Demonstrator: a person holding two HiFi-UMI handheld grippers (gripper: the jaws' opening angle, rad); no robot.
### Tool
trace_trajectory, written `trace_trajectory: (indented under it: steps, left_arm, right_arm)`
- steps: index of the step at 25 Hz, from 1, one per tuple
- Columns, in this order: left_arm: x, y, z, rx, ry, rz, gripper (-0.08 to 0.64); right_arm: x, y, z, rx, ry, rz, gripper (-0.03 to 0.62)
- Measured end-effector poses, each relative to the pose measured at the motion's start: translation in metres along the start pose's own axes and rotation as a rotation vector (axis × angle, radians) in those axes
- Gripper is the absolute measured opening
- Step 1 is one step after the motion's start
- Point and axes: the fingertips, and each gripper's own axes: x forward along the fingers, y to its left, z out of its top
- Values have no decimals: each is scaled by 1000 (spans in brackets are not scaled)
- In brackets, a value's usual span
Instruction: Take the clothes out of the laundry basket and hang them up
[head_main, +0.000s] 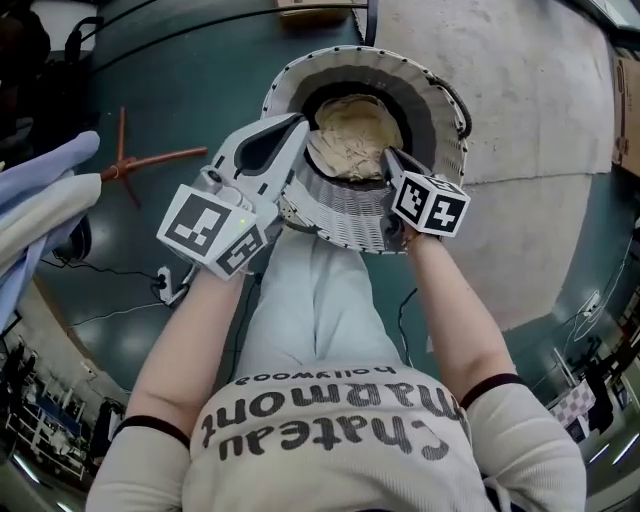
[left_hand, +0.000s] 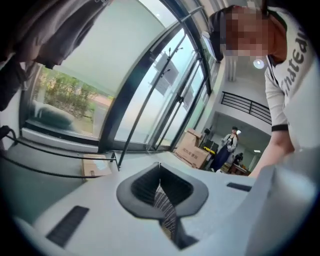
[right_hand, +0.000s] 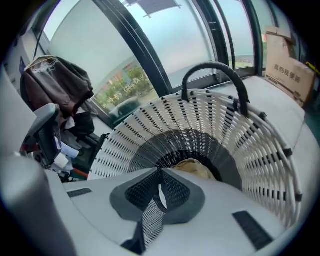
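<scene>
Closed and empty: left gripper (head_main: 298, 128), right gripper (head_main: 390, 156), hovering at laundry basket (head_main: 345, 215).
Shirt (head_main: 330, 430) reading "Chateau Marmont Hollywood"; beige garment (head_main: 355, 135) lying inside.

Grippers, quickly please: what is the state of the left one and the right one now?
Left gripper: closed, holding nothing.
Right gripper: closed, holding nothing, pointed into the laundry basket.

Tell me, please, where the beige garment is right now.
The beige garment lies crumpled at the bottom of the white laundry basket, upper centre of the head view, between the left gripper and the right gripper.
</scene>
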Motion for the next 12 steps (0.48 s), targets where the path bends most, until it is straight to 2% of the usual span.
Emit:
trace_trajectory:
  steps: [4,7,10,12]
  left_arm:
    - [51,-13,-33,134,97,-75,9]
    - [77,-19,-60,182,156,-121,9]
    - [96,-12,-88,228,215,-116,21]
    - [108,-7,-105,202,235,-111,120]
  right_arm:
    - [7,-15,-10,13,0,-35,35]
    - [7,-22,-16,20,-3,-25,35]
    - [12,-27,-22,-2,2,-2,35]
    - [18,-35,-29,-25,5,-5,37]
